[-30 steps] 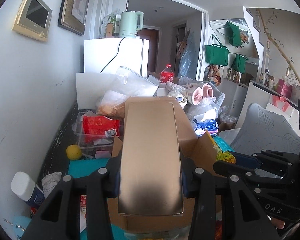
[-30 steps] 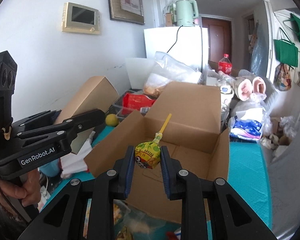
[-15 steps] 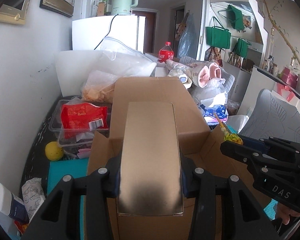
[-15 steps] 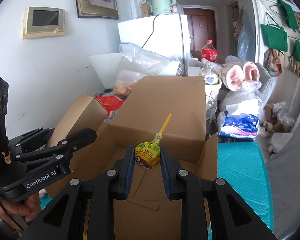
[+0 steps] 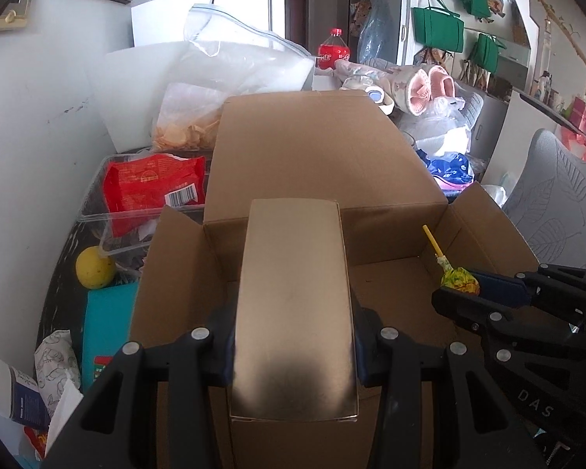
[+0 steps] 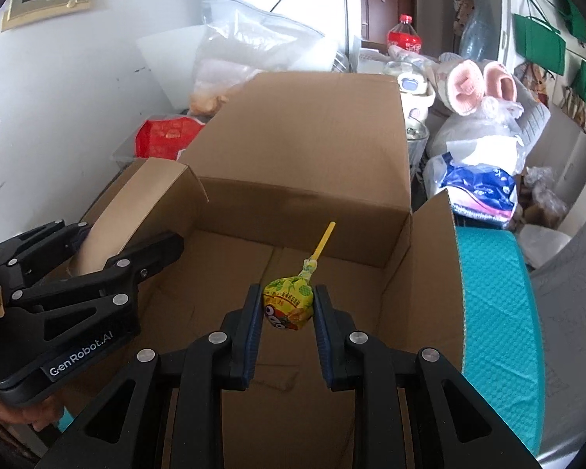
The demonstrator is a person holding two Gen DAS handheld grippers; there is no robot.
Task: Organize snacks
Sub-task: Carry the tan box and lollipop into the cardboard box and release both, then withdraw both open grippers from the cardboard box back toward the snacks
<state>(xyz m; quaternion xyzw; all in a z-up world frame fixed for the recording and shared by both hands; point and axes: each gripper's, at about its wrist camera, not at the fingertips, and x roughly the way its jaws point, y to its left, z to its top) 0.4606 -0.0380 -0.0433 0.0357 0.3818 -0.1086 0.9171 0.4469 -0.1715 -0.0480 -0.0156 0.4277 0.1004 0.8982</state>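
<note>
My left gripper (image 5: 293, 336) is shut on a plain tan carton (image 5: 293, 312), held lengthwise over the left half of an open cardboard box (image 5: 332, 156). The right wrist view shows the same carton (image 6: 136, 211) and left gripper (image 6: 109, 269) at the left. My right gripper (image 6: 287, 308) is shut on a yellow wrapped lollipop (image 6: 289, 303) with a yellow stick, above the box's bare floor (image 6: 230, 273). From the left wrist view the lollipop (image 5: 459, 279) and right gripper (image 5: 472, 293) appear at the right, inside the box's right wall.
Behind the box stand a red snack bag (image 5: 152, 187) in a clear tub, a zip bag of chips (image 5: 199, 117), a cola bottle (image 5: 332, 51) and pink slippers (image 6: 480, 86). A lemon (image 5: 93, 269) lies at the left. A teal mat (image 6: 496, 312) shows beside the box.
Both grippers have moved forward and down with their loads, from in front of the box to over its inside. The box looks larger and closer. Neither grip has altered.
</note>
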